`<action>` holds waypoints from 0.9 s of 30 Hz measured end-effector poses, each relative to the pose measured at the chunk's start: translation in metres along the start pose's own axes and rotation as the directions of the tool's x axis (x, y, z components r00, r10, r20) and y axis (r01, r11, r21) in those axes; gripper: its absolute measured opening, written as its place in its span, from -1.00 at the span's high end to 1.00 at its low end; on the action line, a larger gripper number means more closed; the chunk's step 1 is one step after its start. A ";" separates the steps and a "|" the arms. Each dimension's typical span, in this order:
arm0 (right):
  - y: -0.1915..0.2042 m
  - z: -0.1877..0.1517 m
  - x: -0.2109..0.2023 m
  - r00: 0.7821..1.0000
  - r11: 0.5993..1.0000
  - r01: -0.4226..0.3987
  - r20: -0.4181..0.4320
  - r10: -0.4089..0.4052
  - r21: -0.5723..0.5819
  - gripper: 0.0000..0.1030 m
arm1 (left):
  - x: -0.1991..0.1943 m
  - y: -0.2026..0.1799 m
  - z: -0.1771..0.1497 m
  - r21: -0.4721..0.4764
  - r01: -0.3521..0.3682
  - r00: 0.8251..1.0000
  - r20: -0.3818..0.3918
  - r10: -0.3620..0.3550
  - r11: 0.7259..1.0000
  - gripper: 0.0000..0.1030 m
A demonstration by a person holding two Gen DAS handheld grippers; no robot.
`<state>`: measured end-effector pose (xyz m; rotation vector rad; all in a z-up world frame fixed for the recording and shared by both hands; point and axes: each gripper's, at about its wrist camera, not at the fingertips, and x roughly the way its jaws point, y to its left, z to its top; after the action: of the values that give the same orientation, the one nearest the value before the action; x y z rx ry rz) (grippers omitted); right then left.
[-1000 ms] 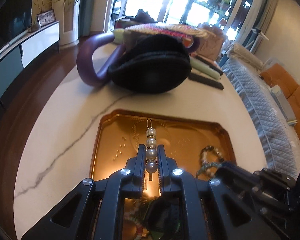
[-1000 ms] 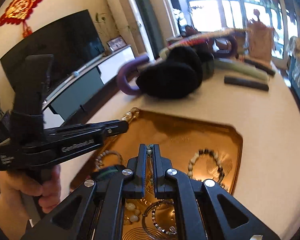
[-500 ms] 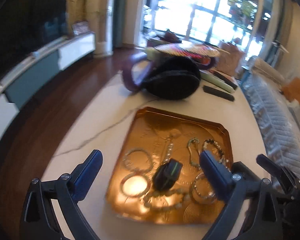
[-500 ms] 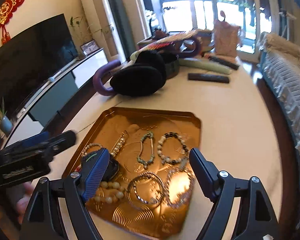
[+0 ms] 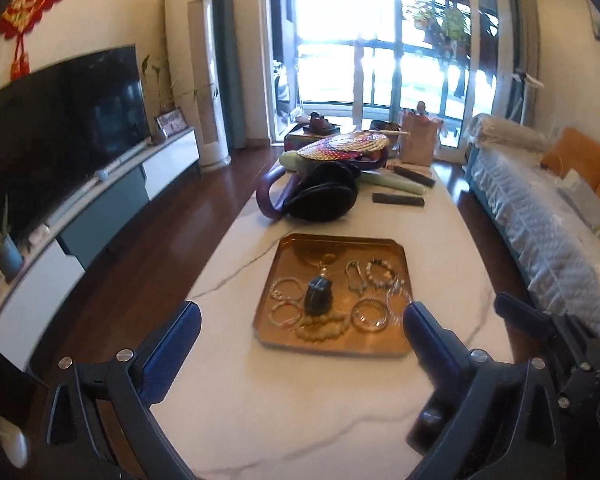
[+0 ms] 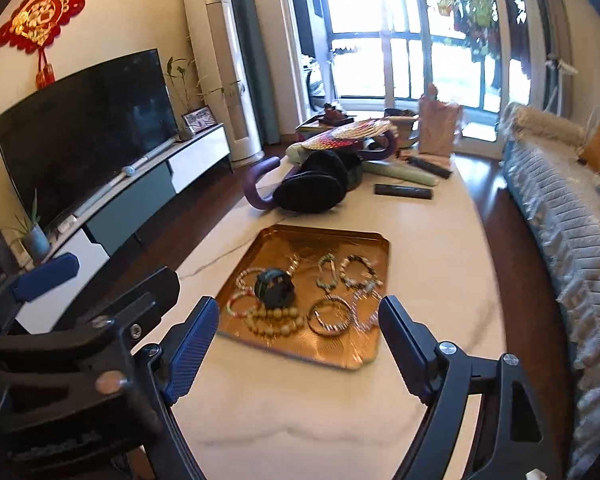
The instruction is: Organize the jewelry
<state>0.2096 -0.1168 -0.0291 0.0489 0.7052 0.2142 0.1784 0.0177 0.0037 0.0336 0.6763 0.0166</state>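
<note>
Both the left gripper [image 5: 300, 336] and right gripper [image 6: 296, 332] hang spread and empty above the gold tray [image 5: 400, 350], the left one's jaws opening, since the bracelets [image 5: 370, 314] already lie sorted there.

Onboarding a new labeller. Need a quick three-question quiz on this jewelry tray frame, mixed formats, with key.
1. True or false: the left gripper holds a bracelet.
2. Where does the dark hair clip lie? A) on the bare table B) in the gold tray among the bracelets C) on the black pouch
3. Fill in: the right gripper has its jaws ____.

Key: 1 false, its jaws are opening with nothing between them. 2 B. 3 open.
</note>
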 end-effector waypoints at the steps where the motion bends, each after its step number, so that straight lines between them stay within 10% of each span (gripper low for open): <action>1: 0.002 -0.005 -0.008 1.000 1.000 0.009 -0.003 -0.009 0.003 -0.54 | -0.010 -0.001 -0.006 0.008 0.004 1.000 0.010 -0.004 1.000 -0.95; 11: -0.007 -0.077 -0.058 0.999 0.997 0.043 -0.001 -0.044 0.061 -0.55 | -0.046 -0.019 -0.071 0.006 0.072 0.997 -0.004 -0.072 0.997 -0.96; 27: -0.023 -0.108 -0.021 0.996 0.997 0.070 -0.064 -0.068 0.040 -0.55 | 0.001 -0.031 -0.100 -0.018 0.050 0.996 -0.075 -0.051 0.999 -0.96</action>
<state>0.1284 -0.1465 -0.1009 0.0579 0.7729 0.1352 0.1168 -0.0108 -0.0755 0.0008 0.7527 -0.0253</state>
